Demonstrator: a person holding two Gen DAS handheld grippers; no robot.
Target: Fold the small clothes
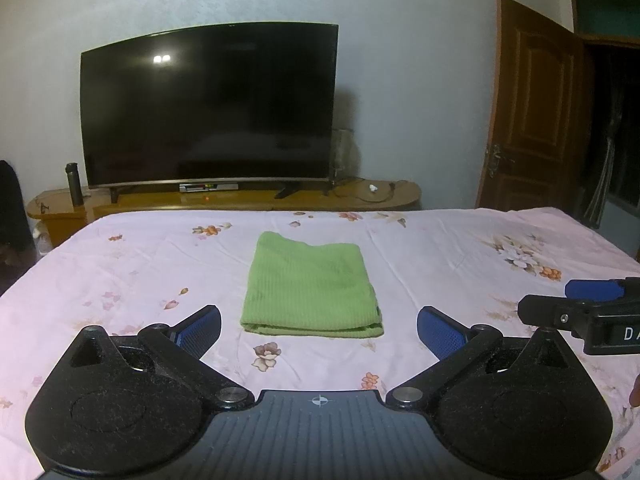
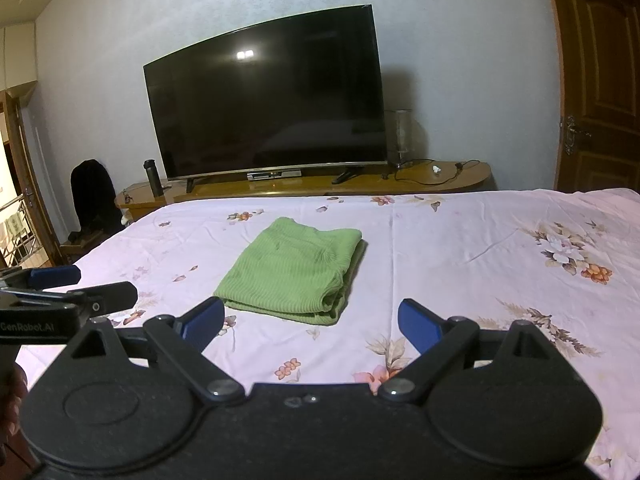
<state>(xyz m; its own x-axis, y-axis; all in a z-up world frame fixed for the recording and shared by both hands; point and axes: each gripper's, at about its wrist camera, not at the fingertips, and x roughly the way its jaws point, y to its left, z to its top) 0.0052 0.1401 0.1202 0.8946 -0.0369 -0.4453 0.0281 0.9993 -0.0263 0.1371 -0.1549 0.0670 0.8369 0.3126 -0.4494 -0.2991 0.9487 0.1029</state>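
A green ribbed garment (image 1: 310,286) lies folded into a flat rectangle on the pink flowered bed sheet (image 1: 120,280). My left gripper (image 1: 319,330) is open, just short of the garment's near edge, with nothing between its blue pads. In the right wrist view the same green garment (image 2: 290,270) lies ahead and a little left of my right gripper (image 2: 312,322), which is open and empty too. Each gripper shows in the other's view: the right gripper (image 1: 568,300) at the right edge, the left gripper (image 2: 76,284) at the left edge.
A large black TV (image 1: 208,108) stands on a low wooden cabinet (image 1: 240,200) beyond the bed's far edge, with a dark bottle (image 1: 75,184) at its left. A brown door (image 1: 532,108) stands open at the right. A dark chair (image 2: 94,196) sits left of the bed.
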